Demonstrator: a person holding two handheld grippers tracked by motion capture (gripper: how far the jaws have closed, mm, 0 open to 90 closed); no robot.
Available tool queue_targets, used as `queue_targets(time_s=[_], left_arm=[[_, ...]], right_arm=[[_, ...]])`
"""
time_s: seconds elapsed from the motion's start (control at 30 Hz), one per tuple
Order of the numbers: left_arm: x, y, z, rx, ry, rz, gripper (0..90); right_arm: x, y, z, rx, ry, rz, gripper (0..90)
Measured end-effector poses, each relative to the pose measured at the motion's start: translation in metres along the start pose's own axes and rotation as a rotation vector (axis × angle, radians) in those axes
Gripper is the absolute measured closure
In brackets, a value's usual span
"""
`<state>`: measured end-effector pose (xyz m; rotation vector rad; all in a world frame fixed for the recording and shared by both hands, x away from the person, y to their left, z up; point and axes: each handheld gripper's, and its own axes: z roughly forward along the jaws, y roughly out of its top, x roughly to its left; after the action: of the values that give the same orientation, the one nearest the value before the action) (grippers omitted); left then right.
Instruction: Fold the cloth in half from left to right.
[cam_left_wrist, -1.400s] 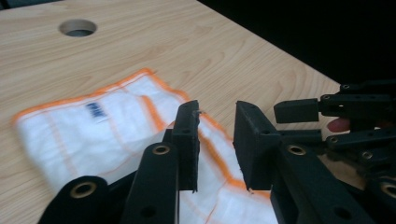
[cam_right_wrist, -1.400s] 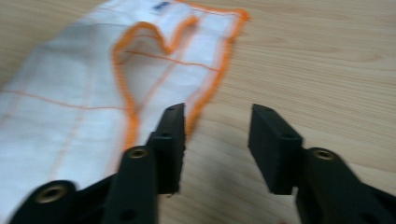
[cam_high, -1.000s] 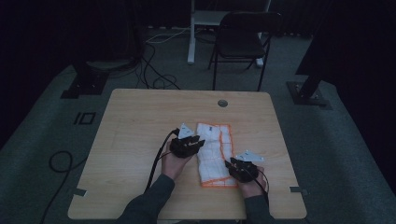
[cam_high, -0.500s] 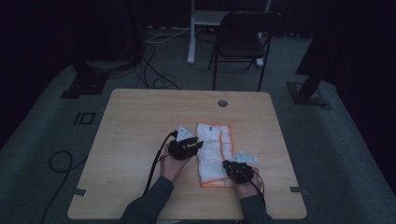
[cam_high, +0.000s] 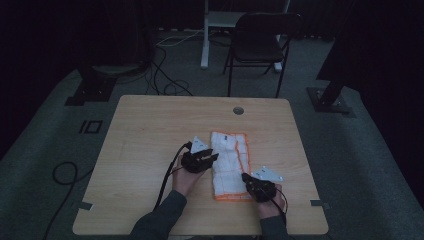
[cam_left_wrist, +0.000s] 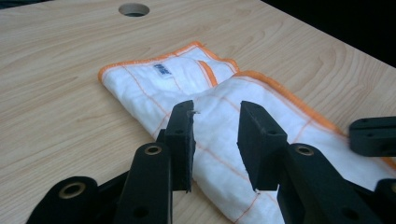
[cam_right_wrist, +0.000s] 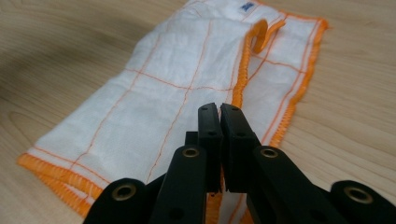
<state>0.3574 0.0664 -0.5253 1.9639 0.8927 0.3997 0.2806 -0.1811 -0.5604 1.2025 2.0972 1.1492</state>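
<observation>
- High view: I see the folded white cloth (cam_high: 229, 165) with orange edging lying on the table (cam_high: 150, 130), between my two claws.
- My left claw (cam_left_wrist: 215, 135) is spread, its jaws over the cloth's edge, nothing pinched.
- My right claw (cam_right_wrist: 219, 140) has just been closing; its jaws are now pressed together at the cloth's near end, apparently pinching the orange hem there.
</observation>
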Motion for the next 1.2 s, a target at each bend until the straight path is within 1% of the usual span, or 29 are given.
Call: queue_targets(time_s=[0.17,0.27,0.5,0.63,0.77,0.87,1.0,1.1,1.13,1.2], left_arm=[[-0.003,-0.002,0.005,0.011,-0.004,0.007,66.7],[-0.006,-0.003,0.009,0.020,-0.010,0.009,66.6],[-0.012,-0.006,0.017,0.034,-0.019,0.015,66.3],[-0.018,-0.011,0.025,0.064,-0.027,0.035,66.3],[-0.025,-0.016,0.034,0.088,-0.038,0.061,66.7],[-0.028,-0.020,0.040,0.112,-0.035,0.077,67.7],[-0.029,-0.021,0.042,0.118,-0.031,0.083,70.1],[-0.029,-0.023,0.044,0.130,-0.032,0.100,70.9],[-0.029,-0.024,0.045,0.129,-0.032,0.094,71.7],[-0.029,-0.025,0.047,0.137,-0.033,0.094,72.0]], right_arm=[[0.001,-0.003,-0.011,-0.016,-0.009,0.003,87.7],[0.000,-0.006,-0.015,-0.009,-0.025,0.000,87.7],[-0.007,-0.015,-0.018,0.023,-0.042,0.028,87.6],[-0.010,-0.018,-0.017,0.053,-0.061,0.046,87.6],[-0.013,-0.022,-0.011,0.098,-0.056,0.060,87.5],[-0.013,-0.023,-0.008,0.115,-0.054,0.063,87.3],[-0.014,-0.023,-0.007,0.113,-0.051,0.066,87.1],[-0.015,-0.023,-0.007,0.111,-0.049,0.069,86.7],[-0.015,-0.022,-0.007,0.109,-0.046,0.069,84.8],[-0.015,-0.021,-0.007,0.094,-0.044,0.076,79.1]])
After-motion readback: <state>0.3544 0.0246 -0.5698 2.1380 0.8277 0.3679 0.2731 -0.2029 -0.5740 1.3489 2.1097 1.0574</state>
